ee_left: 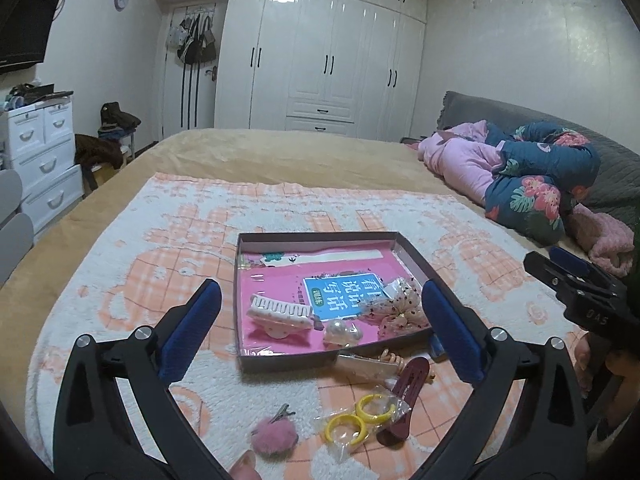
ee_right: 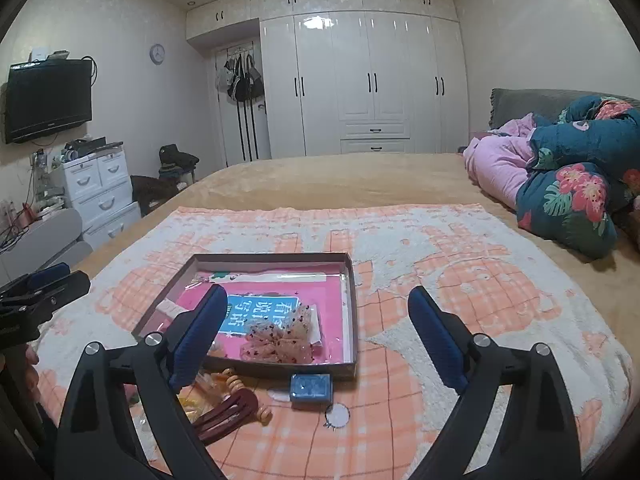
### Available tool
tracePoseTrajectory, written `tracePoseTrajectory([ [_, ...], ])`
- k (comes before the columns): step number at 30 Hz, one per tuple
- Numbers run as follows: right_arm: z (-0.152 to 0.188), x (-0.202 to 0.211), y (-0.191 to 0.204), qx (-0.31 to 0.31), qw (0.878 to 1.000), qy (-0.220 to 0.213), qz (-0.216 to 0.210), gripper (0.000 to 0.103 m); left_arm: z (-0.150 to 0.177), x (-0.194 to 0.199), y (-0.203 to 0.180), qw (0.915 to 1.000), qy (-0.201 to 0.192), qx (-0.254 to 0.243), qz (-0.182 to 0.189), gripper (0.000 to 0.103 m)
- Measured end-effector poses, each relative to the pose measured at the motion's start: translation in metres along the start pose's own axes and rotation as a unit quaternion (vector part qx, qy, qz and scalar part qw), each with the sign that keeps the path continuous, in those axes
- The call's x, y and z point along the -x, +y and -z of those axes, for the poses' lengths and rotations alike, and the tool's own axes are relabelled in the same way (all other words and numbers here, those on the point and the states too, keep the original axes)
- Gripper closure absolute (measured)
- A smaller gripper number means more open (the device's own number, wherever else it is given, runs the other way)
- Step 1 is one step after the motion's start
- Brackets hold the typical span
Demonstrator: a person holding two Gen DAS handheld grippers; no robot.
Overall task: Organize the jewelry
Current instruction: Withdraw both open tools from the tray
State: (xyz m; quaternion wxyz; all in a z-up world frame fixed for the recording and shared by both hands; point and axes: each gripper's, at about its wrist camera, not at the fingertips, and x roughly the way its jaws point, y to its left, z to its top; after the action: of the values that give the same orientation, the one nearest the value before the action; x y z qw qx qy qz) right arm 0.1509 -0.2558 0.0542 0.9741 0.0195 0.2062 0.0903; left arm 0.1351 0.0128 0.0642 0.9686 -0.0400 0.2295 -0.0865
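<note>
Both grippers, left gripper (ee_left: 320,328) and right gripper (ee_right: 316,334), are held wide and empty above loose hair accessories (ee_left: 360,412) lying before the shallow box (ee_left: 248,354), whose near wall could be snagged if a piece is carried in low.

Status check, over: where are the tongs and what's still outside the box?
Left tongs open, empty. Right tongs open, empty. Box holds claw clip and bow; yellow rings, pink pompom, maroon clip still on blanket. Path clear.
</note>
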Motion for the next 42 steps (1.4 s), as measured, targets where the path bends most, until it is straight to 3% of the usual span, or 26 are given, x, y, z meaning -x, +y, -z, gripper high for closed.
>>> tracePoseTrajectory([
  [20,0.005,0.054,0.041,0.038,0.998,-0.023,-0.045,0.011,0.026,0.049,0.016,0.9998,-0.015,0.005,-0.013,0.011],
  [42,0.056,0.047,0.068,0.073,0.994,0.025,-0.082,0.011,0.065,0.055,0.041,0.9993,0.023,-0.001,-0.029,0.011],
])
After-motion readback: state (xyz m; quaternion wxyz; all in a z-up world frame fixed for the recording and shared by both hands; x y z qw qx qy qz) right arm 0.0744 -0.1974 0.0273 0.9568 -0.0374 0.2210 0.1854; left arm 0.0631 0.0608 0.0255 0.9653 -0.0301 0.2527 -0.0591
